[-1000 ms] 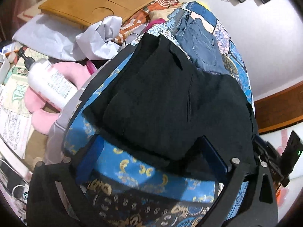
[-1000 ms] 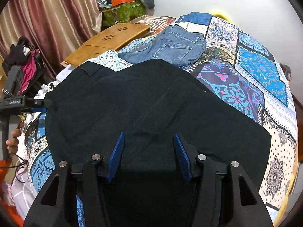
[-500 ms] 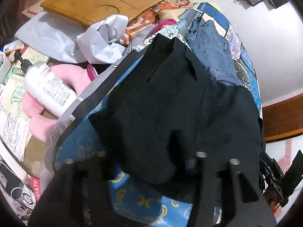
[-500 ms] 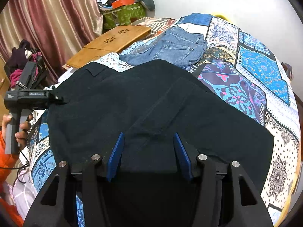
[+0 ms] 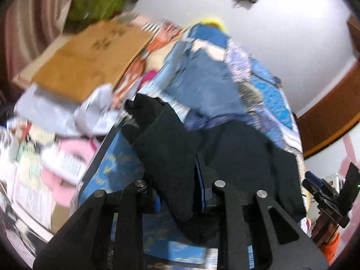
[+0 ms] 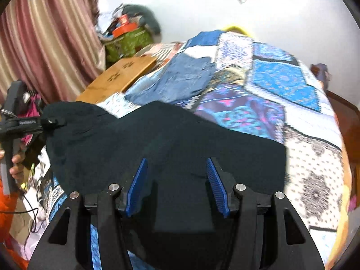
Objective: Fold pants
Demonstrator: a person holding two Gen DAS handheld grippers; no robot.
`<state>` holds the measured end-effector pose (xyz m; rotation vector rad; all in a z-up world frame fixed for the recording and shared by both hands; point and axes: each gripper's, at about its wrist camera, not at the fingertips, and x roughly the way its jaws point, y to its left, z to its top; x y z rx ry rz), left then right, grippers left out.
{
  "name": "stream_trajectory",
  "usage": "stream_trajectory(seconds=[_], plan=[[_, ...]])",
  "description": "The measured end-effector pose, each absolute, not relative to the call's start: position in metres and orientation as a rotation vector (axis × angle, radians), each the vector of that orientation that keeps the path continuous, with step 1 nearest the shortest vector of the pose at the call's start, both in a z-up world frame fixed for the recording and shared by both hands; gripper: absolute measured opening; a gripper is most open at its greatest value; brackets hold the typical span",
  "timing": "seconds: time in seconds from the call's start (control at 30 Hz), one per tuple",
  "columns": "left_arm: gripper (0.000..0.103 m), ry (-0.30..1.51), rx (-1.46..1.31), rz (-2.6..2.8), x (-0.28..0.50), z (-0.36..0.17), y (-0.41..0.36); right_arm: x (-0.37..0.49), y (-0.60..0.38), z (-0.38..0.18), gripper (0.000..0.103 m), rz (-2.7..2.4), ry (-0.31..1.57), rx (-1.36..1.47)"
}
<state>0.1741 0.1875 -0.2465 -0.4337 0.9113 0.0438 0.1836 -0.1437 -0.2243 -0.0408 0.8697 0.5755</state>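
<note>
Left claw (image 5: 177, 186) pinches black pants (image 6: 171, 139), lifted rumpled; right claw's (image 6: 177, 186) grip unclear.

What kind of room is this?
Most likely a bedroom in a home. There is a bed with a patchwork bedspread, striped curtains by the wall, and clothes laid out: black pants and blue jeans.

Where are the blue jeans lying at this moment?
In the right wrist view, the blue jeans lie on the patchwork bedspread, beyond the black pants and right of the wooden lap desk.
</note>
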Motion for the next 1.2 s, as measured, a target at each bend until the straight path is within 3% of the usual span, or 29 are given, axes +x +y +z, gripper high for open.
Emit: stream_trajectory(seconds=[0.3, 0.67, 0.9, 1.2], plan=[[0.021, 0.792, -0.330, -0.141, 0.200, -0.167, 0.113, 0.172, -0.234, -0.228, 0.051, 0.395, 0.862, 0.014], [0.020, 0.831, -0.227, -0.328, 0.235, -0.142, -0.002, 0.158, -0.278, -0.287, 0.051, 0.371, 0.986, 0.084], [0.020, 0.885, -0.146, -0.477, 0.244, -0.158, -0.087, 0.155, -0.283, -0.291, 0.051, 0.399, 0.963, 0.114], [0.023, 1.104, 0.028, -0.554, 0.243, -0.246, -0.169, 0.146, -0.290, -0.289, 0.051, 0.404, 0.950, 0.144]])
